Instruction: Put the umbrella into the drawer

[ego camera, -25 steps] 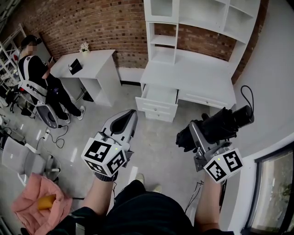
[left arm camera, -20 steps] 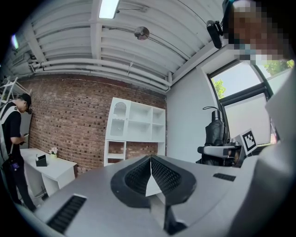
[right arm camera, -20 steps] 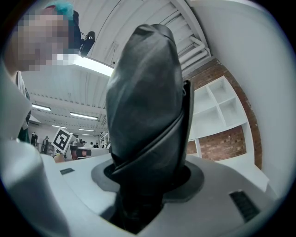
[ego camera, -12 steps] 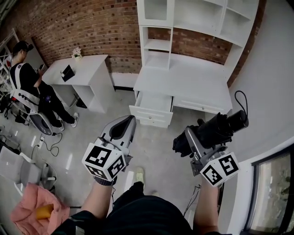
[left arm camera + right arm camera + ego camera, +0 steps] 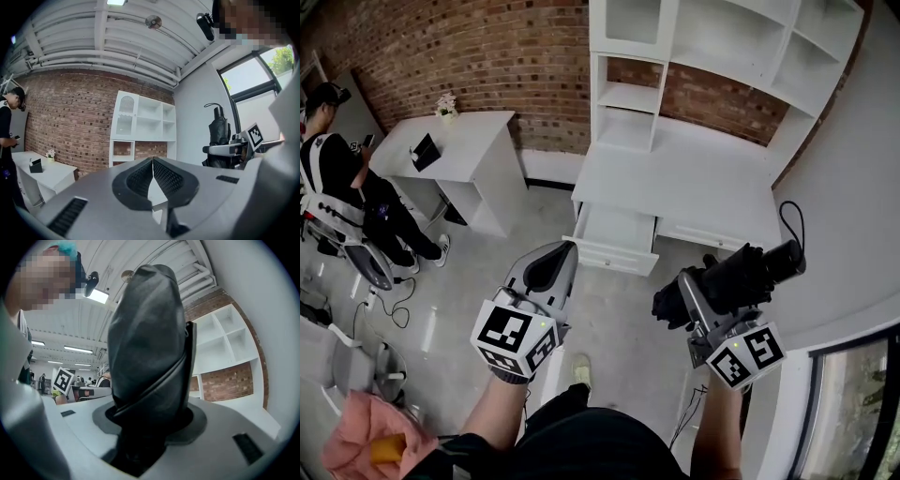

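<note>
- Step in hand, as judged: the carry toward the drawer; nothing is placed yet.
- The umbrella, black and folded, sits crosswise in the right gripper. The fingers are clenched on its bundled cloth, and the strap end points to 2 o'clock.
- It is in the air, well apart from the drawer.
- The drawer stands pulled out of the white counter, at about 10 o'clock from the umbrella.
- On the left gripper the fingers are closed tip to tip, with nothing between them. The drawer lies at its 12 o'clock.
- Next move calls for bringing the right gripper over the opening.
- The umbrella then needs turning to lie along the drawer's long side, lowering inside, and only then letting go.
- The fit looks snug lengthwise.
</note>
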